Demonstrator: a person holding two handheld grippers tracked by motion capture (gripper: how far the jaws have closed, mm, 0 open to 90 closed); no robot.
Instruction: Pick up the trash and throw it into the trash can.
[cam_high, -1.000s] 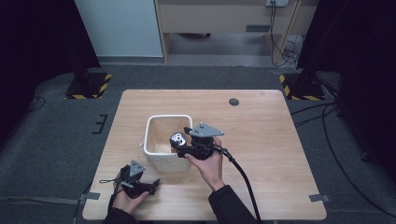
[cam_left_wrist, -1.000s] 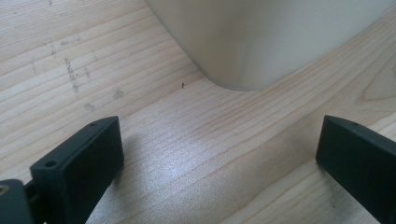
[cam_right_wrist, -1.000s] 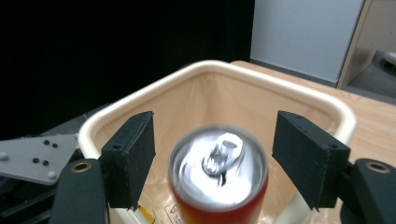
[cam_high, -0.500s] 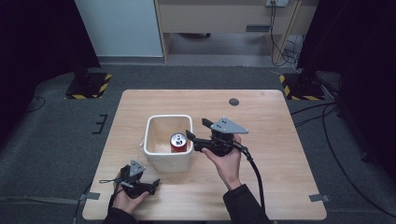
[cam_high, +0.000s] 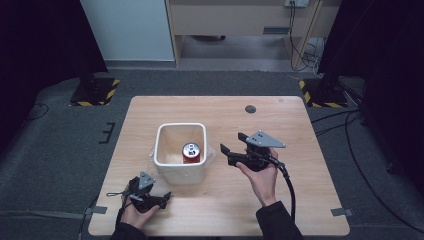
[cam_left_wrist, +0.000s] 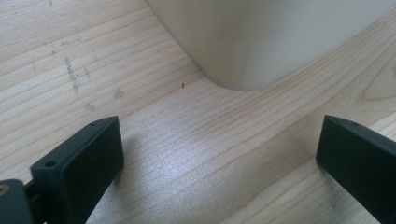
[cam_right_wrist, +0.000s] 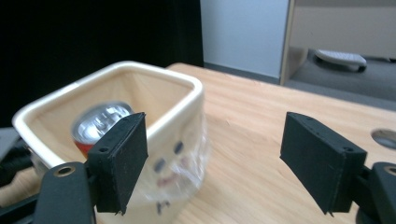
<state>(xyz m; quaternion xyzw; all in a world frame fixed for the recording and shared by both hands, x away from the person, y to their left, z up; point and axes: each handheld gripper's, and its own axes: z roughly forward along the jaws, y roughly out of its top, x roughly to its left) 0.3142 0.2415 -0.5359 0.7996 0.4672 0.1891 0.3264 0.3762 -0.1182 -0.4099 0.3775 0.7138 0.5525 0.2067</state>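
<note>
One red can (cam_high: 191, 152) stands inside the one white tub (cam_high: 165, 167) mid-worktop (cam_high: 290, 210), right gripper (cam_high: 233, 149) beside it, jaws just opening and empty, left gripper (cam_high: 162, 199) spread near the tub's corner.

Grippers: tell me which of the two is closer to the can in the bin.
The right gripper, beside the bin's right wall, jaws open and empty, having just been opening. The can stands against that wall. The left gripper lies below the bin's front edge.
</note>
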